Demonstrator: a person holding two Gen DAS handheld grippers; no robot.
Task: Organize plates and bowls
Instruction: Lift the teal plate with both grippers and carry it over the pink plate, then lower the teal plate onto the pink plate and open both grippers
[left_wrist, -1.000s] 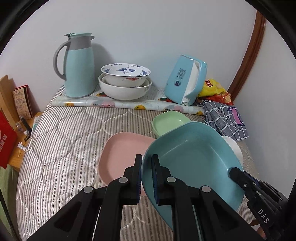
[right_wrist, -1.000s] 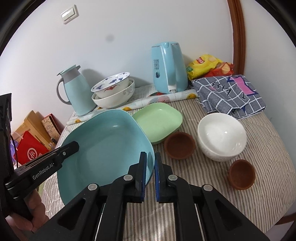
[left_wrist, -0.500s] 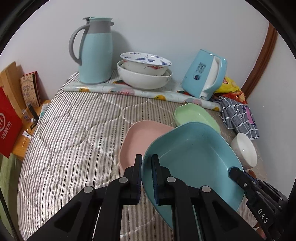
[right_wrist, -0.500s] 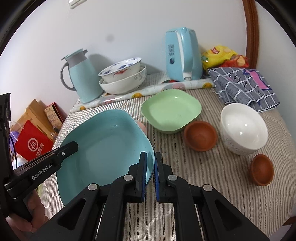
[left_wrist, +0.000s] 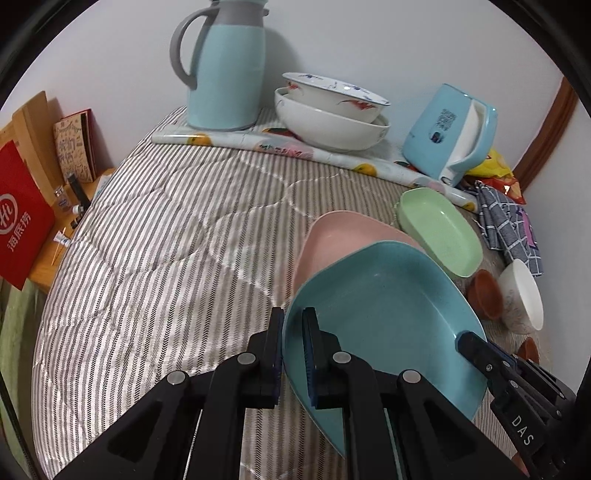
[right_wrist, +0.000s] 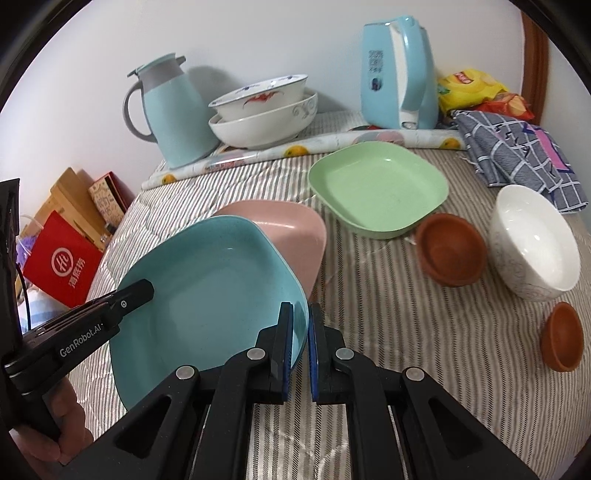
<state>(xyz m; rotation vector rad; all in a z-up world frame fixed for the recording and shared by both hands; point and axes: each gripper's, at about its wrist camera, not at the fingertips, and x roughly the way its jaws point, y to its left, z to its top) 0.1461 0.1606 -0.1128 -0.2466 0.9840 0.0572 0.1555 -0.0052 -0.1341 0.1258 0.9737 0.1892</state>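
Left gripper (left_wrist: 293, 325) clamped on the near-left rim of the blue plate (left_wrist: 384, 314), right gripper (right_wrist: 300, 321) clamped on its opposite rim; plate held tilted between both, overlapping the pink plate (right_wrist: 291, 229) lying on the striped cloth (left_wrist: 166, 240). Green plate (right_wrist: 376, 184) farther right, apart.

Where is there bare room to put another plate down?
The widest bare striped cloth lies left of the pink plate, before the thermos. The right side is crowded: green plate, brown bowls, white bowl, checked cloth.
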